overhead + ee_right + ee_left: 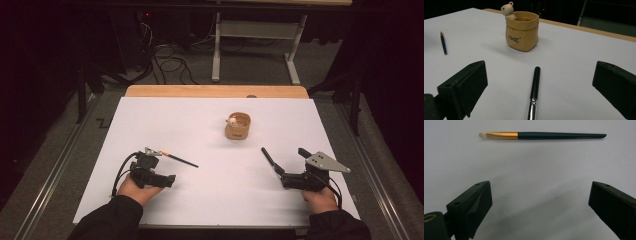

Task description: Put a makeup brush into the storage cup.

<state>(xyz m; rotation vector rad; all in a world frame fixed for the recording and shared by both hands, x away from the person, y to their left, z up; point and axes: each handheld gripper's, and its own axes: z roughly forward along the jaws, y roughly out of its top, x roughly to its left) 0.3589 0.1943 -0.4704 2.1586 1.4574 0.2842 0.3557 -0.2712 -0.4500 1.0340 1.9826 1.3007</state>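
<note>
A thin brush point(559, 135) with a dark handle, gold ferrule and pale tip lies flat on the white table point(210, 200). In the high view this brush point(180, 160) is just beyond my left gripper point(161, 170). My left gripper point(541, 190) is open, with bare table between its jaws. A black brush point(535, 86) with a silver band lies between the wide-open jaws of my right gripper point(541, 67), untouched, its handle pointing toward a tan pot point(522, 32) with a small bear on its rim. From above, the black brush point(268, 157) sits left of my right gripper point(291, 162).
The tan pot point(237, 126) stands at the table's middle, toward the far side. A wooden edge point(215, 91) borders the table's far side, with a metal desk frame point(257, 30) and cables point(170, 62) on the floor beyond. The gold-ferrule brush point(443, 43) lies far left of the pot.
</note>
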